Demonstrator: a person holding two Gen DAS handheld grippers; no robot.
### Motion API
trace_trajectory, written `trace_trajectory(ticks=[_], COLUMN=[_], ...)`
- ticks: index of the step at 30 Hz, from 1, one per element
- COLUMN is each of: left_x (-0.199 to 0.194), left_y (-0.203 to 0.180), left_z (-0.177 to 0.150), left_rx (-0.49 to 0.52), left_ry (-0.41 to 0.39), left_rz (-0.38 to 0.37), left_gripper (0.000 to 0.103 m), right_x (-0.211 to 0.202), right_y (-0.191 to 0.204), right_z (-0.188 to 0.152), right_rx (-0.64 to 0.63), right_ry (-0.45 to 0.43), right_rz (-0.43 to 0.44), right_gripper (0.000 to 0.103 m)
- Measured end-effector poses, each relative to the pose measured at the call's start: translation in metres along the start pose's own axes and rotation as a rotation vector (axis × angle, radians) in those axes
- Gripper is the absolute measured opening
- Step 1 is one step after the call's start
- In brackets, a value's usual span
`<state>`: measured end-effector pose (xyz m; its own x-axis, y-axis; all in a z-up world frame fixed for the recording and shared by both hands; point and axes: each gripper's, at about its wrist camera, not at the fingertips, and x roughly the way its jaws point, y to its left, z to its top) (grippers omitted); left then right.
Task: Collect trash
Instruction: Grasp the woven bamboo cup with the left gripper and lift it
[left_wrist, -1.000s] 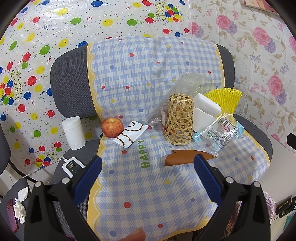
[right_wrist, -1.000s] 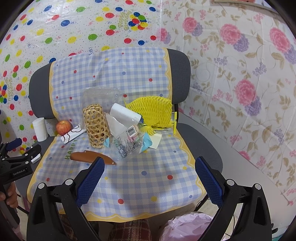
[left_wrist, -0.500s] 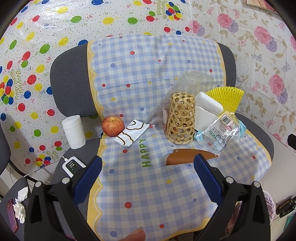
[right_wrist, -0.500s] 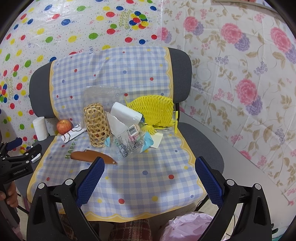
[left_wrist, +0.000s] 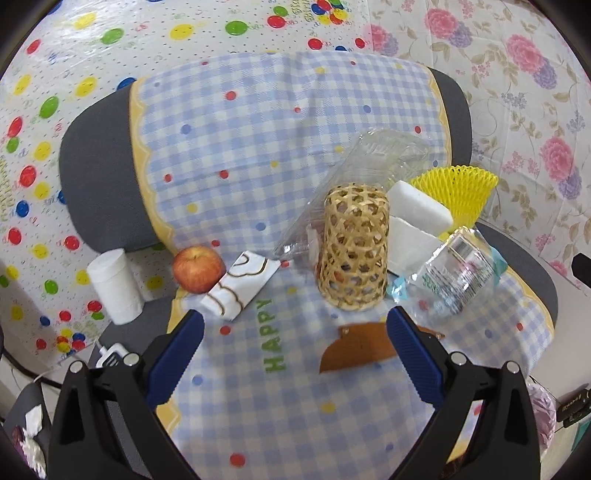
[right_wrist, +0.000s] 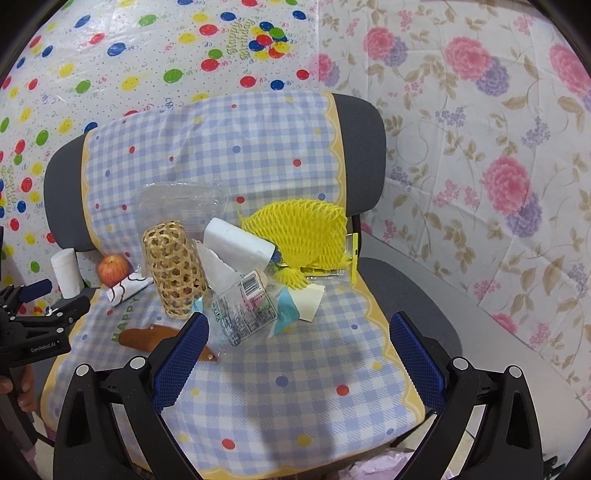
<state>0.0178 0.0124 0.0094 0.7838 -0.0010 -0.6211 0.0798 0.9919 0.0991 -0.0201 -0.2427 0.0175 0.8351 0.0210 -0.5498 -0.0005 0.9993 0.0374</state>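
Trash is piled on a chair draped in a blue checked cloth: a clear labelled plastic wrapper, white foam pieces, yellow foam net, a clear plastic tray and a brown flat piece. A woven bamboo basket stands among them. My left gripper hovers open before the basket. My right gripper is open over the seat's front, with nothing between its fingers.
An apple and a folded white packet lie left of the basket. A white roll stands on the chair's left edge. A pink bag sits below the seat front. The left gripper's body shows at the right view's left edge.
Both grippers have moved closer to the chair; the basket and trash pile look larger. Nothing was picked up and both stay open.
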Motion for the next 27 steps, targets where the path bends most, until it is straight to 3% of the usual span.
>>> trace_trajectory(ticks=[3, 11, 18, 25, 27], left_x=[0.016, 0.062, 0.095, 0.119, 0.117], left_y=[-0.008, -0.032, -0.051, -0.054, -0.052], left_z=[0.008, 0.032, 0.058, 0.07, 0.069], left_rx=[0.005, 0.004, -0.009, -0.028, -0.028], left_ry=[0.005, -0.005, -0.004, 0.051, 0.046], left_rz=[-0.02, -0.048, -0.077, -0.096, -0.108], left_gripper=[0.096, 0.094, 0.092, 0.068, 0.068], right_x=[0.008, 0.047, 0.06, 0.068, 0.069], right_y=[-0.002, -0.023, -0.038, -0.045, -0.045], right_z=[0.005, 0.003, 0.005, -0.002, -0.004], right_rx=[-0.018, -0.052, -0.038, -0.006, 0.001], right_ry=[-0.039, 0.076, 0.054, 0.093, 0.099], right_rz=[-0.003, -0.102, -0.121, -0.082, -0.065], right_gripper=[0.097, 0.097, 0.096, 0.096, 0.096])
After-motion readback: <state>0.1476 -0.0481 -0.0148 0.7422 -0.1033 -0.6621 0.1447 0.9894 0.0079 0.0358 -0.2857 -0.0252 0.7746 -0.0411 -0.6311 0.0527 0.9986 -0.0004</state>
